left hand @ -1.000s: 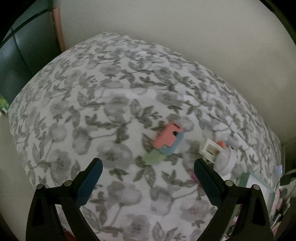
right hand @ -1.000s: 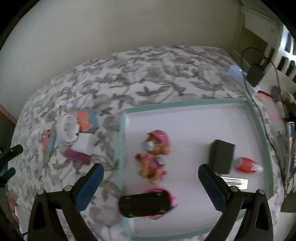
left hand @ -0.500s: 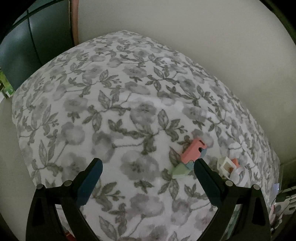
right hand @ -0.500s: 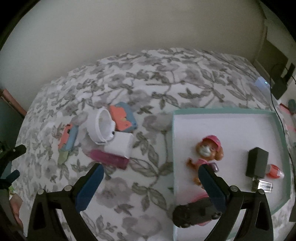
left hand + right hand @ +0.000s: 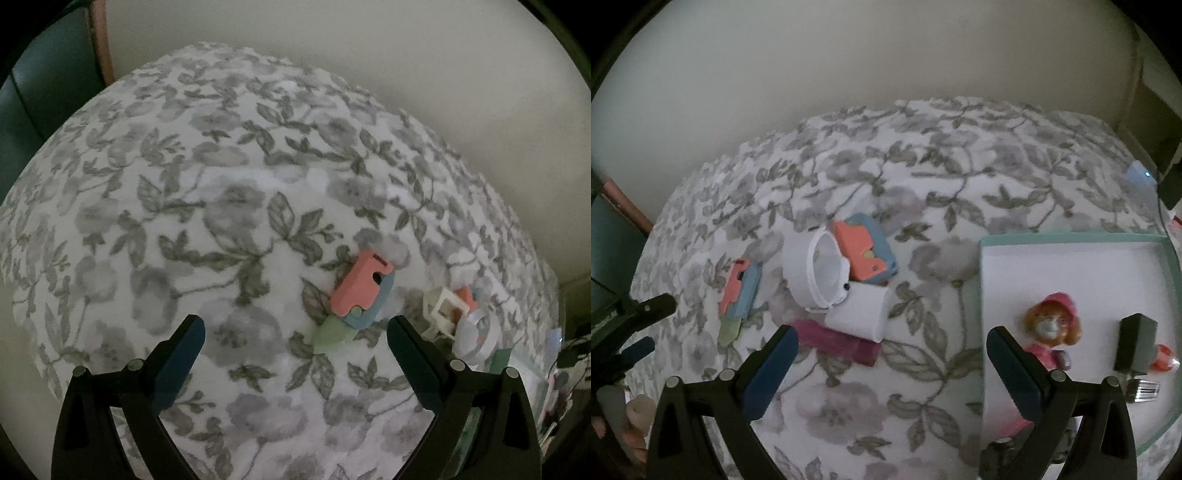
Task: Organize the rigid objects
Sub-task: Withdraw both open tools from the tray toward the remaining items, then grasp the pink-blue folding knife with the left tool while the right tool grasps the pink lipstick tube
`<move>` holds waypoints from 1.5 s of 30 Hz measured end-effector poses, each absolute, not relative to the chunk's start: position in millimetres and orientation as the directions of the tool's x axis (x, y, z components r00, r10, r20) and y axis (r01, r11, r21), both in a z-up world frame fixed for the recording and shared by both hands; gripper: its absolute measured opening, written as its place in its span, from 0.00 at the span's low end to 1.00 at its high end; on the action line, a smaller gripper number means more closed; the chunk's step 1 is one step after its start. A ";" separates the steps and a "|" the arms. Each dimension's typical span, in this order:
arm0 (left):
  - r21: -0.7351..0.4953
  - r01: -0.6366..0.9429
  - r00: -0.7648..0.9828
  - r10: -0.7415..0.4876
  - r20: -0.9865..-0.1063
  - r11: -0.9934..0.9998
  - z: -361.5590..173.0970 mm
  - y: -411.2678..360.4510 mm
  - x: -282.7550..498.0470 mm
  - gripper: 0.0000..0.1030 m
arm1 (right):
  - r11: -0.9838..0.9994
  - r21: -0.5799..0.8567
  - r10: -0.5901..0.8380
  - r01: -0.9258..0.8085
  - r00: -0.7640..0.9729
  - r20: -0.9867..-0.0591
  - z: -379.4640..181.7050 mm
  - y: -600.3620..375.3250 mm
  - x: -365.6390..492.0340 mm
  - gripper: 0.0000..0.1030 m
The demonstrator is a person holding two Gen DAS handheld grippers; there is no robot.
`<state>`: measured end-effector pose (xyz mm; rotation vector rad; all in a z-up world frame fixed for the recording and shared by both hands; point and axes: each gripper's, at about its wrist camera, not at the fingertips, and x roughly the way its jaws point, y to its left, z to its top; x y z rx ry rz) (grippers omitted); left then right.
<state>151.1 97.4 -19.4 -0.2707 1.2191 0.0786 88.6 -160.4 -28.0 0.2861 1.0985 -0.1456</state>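
Note:
On the flowered bedspread lies a pink, blue and green fold-out toy [image 5: 360, 291], just ahead of my open, empty left gripper [image 5: 295, 341]; it also shows in the right wrist view [image 5: 738, 291]. My open, empty right gripper [image 5: 892, 352] hovers over a cluster: a white round cup [image 5: 816, 273], a coral and blue case [image 5: 866, 254], a white box [image 5: 858, 314] and a magenta bar [image 5: 836, 341]. A teal-rimmed white tray [image 5: 1071, 238] on the right holds a pink dog figure [image 5: 1052, 332], a black block [image 5: 1136, 341] and a red-white piece [image 5: 1163, 360].
A cream wall runs behind the bed. The left gripper's tips [image 5: 635, 325] show at the left edge of the right wrist view. A dark toy car [image 5: 1008, 458] lies partly hidden at the tray's near edge. A small lit device [image 5: 1141, 177] and cables sit at the far right.
My right gripper has swung left, off the tray and over the cluster on the bedspread. My left gripper has moved closer to the fold-out toy. Both stayed open.

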 end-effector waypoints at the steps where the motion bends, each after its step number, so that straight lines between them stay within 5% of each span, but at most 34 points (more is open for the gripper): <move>1: -0.160 -0.203 0.337 -0.084 -0.938 0.966 -22.8 96.9 152.2 0.96 | 0.953 0.161 0.033 0.256 0.441 -0.897 -31.7 -157.5 90.2 1.00; 18: -0.167 -0.252 0.289 -0.091 -0.953 0.953 -47.5 117.2 165.7 0.96 | 0.916 0.206 0.070 0.343 0.371 -0.926 -80.1 -128.0 107.5 1.00; 39: -0.178 -0.271 0.256 -0.108 -0.961 0.946 -58.3 131.6 171.9 0.96 | 0.917 -0.020 -0.184 0.398 0.378 -0.908 -93.7 -86.5 124.1 0.99; 45: -0.185 -0.255 0.258 -0.118 -0.959 0.949 -58.6 124.1 174.7 0.96 | 0.915 -0.016 -0.183 0.402 0.381 -0.906 -90.1 -87.9 115.6 0.92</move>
